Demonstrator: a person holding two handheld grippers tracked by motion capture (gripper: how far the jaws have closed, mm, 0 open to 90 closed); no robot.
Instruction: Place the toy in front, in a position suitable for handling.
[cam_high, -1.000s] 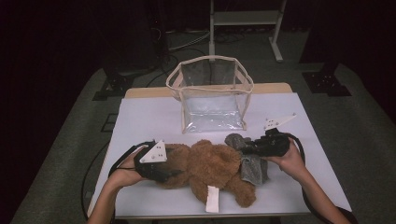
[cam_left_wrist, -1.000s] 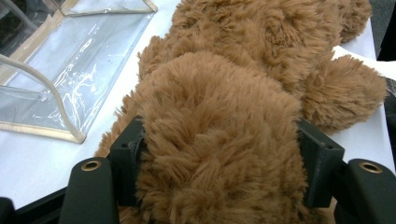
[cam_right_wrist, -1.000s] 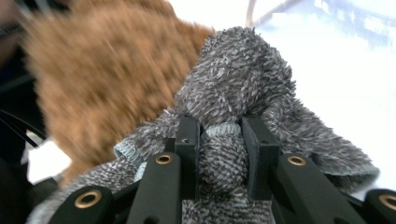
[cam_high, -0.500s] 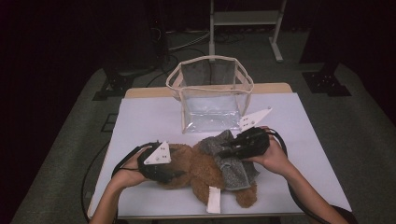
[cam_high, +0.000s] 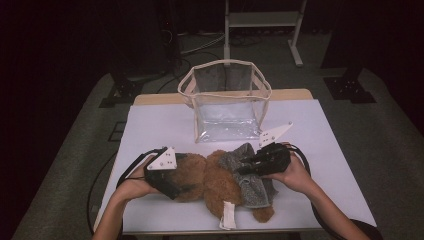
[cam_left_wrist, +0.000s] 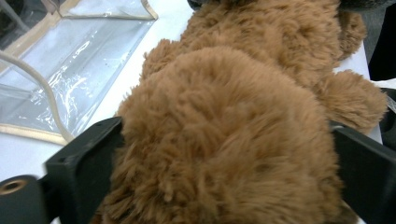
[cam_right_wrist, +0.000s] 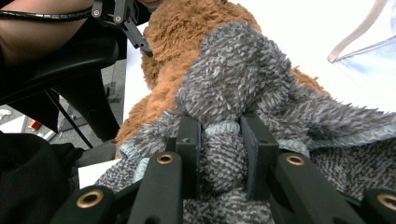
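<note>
A brown teddy bear lies on the white table near the front edge, with a white label at its lower end. My left gripper is shut on the bear's fluffy head, one jaw pressed into the fur on each side. A grey knitted garment lies across the bear's right side. My right gripper is shut on a fold of that garment, pinched between the two jaws. Behind the fold I see brown fur of the bear.
A clear plastic bag with beige trim stands open at the back middle of the table, close behind the bear; its wall shows beside the head. Bare table lies to the left and right. The floor around is dark.
My right gripper has moved left with the grey garment, dragging it from the bear's side onto its body. The left gripper has stayed on the head.
</note>
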